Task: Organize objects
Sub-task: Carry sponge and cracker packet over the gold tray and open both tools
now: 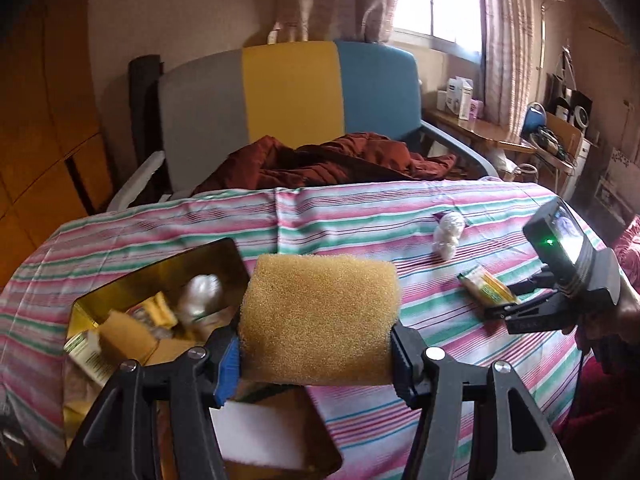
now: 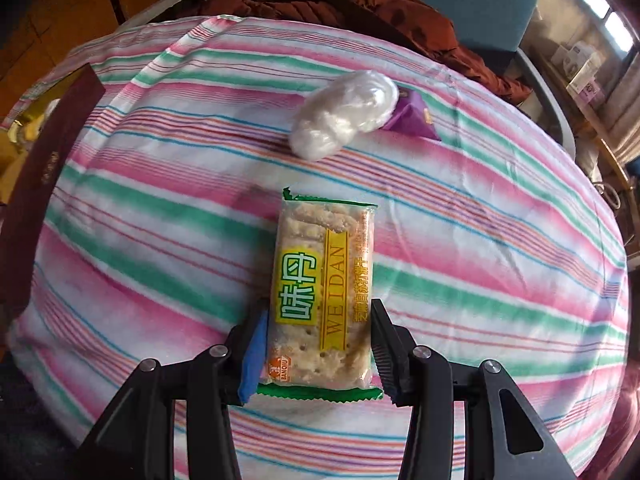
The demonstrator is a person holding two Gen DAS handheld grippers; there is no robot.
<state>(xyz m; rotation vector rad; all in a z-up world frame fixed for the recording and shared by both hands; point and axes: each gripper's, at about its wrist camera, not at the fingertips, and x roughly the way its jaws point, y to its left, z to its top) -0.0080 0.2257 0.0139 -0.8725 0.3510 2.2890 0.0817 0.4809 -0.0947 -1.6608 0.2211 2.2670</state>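
Left tool (image 1: 316, 364): jaws clamped on a coarse yellow-tan foam sponge block (image 1: 320, 316), one pad at each end, so the block sits crosswise and lifted clear of the surface. Judged reason: an end grip keeps soft foam from folding and lets it drop flat.

Just below and to the left of this tool lies an open gold-lined tin box (image 1: 160, 280) with a dark red outside. It already holds several packets and a crinkled clear wrapper. Judged: this is the collecting place, and the sponge is bound for it.

Right tool (image 2: 316, 344): jaws closed against the long sides of a clear-and-green cracker packet with a yellow label (image 2: 324, 284). The near end is between the pads and the far end points away. The packet appears to rest on the pink-, green- and white-striped cloth (image 2: 480, 240) covering the table. A narrow-side grip suits a stiff flat packet.

Beyond this tool, well past the packet's far end, sit a white crumpled plastic-wrapped bundle (image 2: 344, 116) and, touching it, a small purple wrapper (image 2: 412, 118). Both are untouched and, by judgement, left to sort.

Farther out: a grey, yellow and blue chair back (image 1: 292, 92) with a rust-red garment (image 1: 332, 160) heaped before it.
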